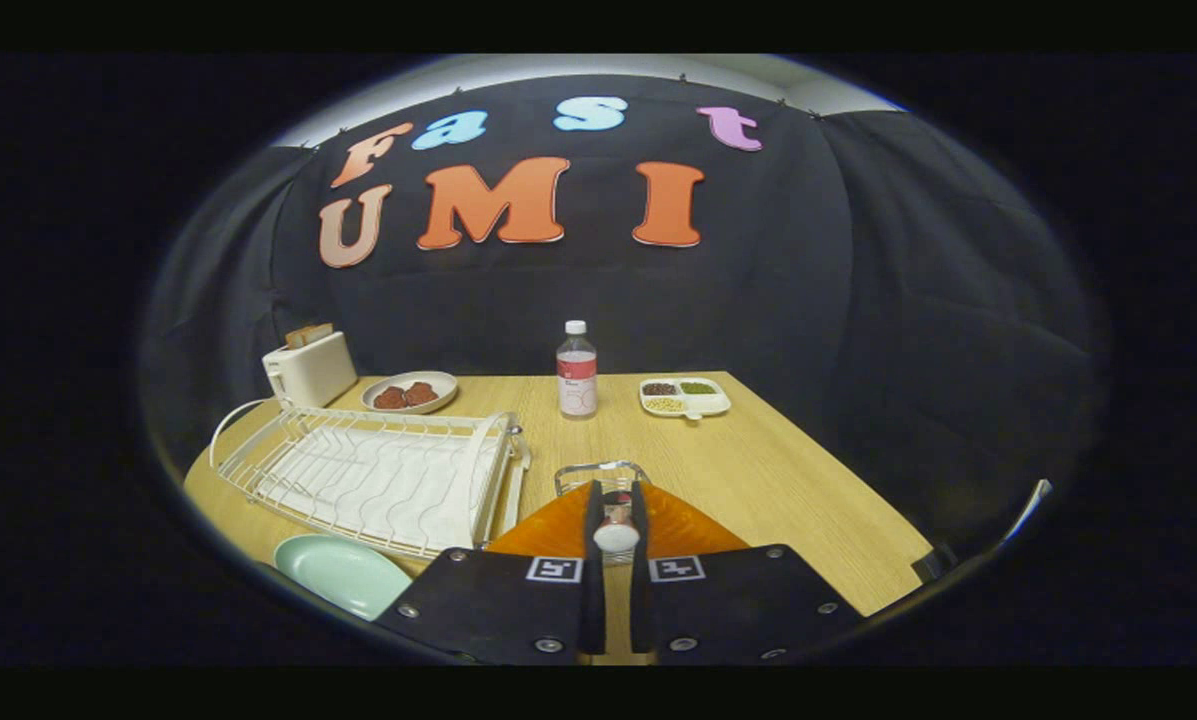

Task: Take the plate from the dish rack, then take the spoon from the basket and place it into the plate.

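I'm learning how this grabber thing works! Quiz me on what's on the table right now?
1. True or false: the mint-green plate is standing in the white dish rack.
2. What stands straight beyond the hand-held gripper, near the table's far edge? A) a toaster B) a clear bottle C) a divided tray
3. Fill in: the hand-held gripper's fingers are shut on the ____, just in front of the wire basket.

Key
1. False. The plate lies flat on the table beside the rack.
2. B
3. spoon
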The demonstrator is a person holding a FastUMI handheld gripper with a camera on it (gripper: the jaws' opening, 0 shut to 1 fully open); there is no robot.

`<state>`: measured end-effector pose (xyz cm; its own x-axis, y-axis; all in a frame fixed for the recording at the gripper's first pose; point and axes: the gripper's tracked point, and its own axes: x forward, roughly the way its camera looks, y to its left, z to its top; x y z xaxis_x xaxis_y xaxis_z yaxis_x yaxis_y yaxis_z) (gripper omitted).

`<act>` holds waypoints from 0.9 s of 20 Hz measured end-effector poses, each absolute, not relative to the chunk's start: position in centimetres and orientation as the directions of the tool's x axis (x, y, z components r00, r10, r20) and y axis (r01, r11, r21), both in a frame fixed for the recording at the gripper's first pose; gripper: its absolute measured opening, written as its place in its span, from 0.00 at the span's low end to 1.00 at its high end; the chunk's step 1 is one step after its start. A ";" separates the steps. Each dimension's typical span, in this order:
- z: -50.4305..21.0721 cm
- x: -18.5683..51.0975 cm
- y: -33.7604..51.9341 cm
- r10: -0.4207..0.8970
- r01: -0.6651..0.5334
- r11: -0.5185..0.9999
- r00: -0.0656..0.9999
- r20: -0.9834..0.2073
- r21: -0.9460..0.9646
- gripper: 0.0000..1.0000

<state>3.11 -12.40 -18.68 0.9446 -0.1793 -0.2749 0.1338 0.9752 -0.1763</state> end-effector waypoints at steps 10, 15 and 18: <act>-12.7 -2.4 -5.7 -0.131 0.094 0.980 0.968 -0.214 -0.175 0.10; -13.0 -5.4 0.4 -0.039 0.004 0.987 0.975 -0.217 -0.160 0.10; -14.4 -7.2 3.6 0.006 -0.043 0.987 0.973 -0.231 -0.156 0.10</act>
<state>-7.16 3.60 -14.43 0.9729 0.0060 -0.2312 -0.0433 0.9868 -0.1564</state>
